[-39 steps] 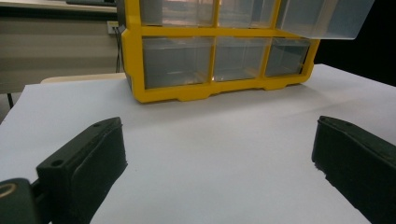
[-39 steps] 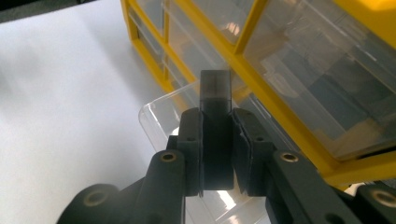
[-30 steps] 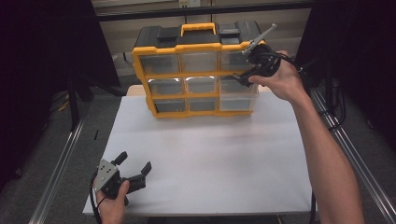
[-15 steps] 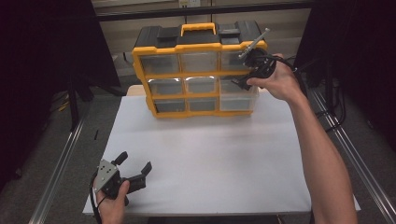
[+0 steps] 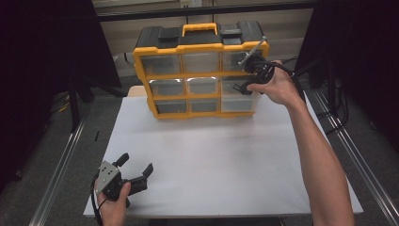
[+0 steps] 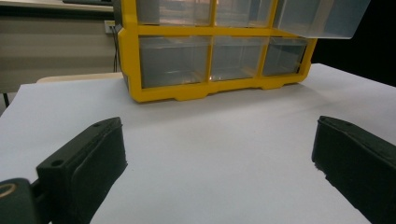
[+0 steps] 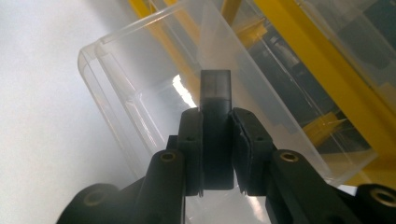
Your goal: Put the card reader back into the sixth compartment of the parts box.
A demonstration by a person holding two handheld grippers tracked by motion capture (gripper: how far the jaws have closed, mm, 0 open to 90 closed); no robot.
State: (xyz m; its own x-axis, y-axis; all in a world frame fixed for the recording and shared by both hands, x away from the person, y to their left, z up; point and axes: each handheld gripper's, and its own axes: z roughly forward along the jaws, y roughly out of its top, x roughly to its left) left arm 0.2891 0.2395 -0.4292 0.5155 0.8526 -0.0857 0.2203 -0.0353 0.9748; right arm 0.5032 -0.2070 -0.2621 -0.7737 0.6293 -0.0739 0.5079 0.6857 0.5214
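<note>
At about 12 o'clock on my white table (image 5: 226,155) stands the yellow organizer (image 5: 200,70), its clear drawers facing me. The middle-row drawer (image 7: 154,93) at its right end is pulled partway out. My right gripper (image 5: 245,79) is clamped on a small dark block (image 7: 215,116) poised over that drawer's open top. At 7 o'clock, my left gripper (image 5: 136,173) rests near the table's front edge, jaws spread wide, holding nothing.

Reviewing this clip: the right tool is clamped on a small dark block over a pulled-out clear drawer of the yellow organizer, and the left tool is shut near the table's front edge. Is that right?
Not quite: the left tool is open, its jaws standing wide apart in the left gripper view. The rest holds: the right tool clamps the small dark block over the clear drawer.
</note>
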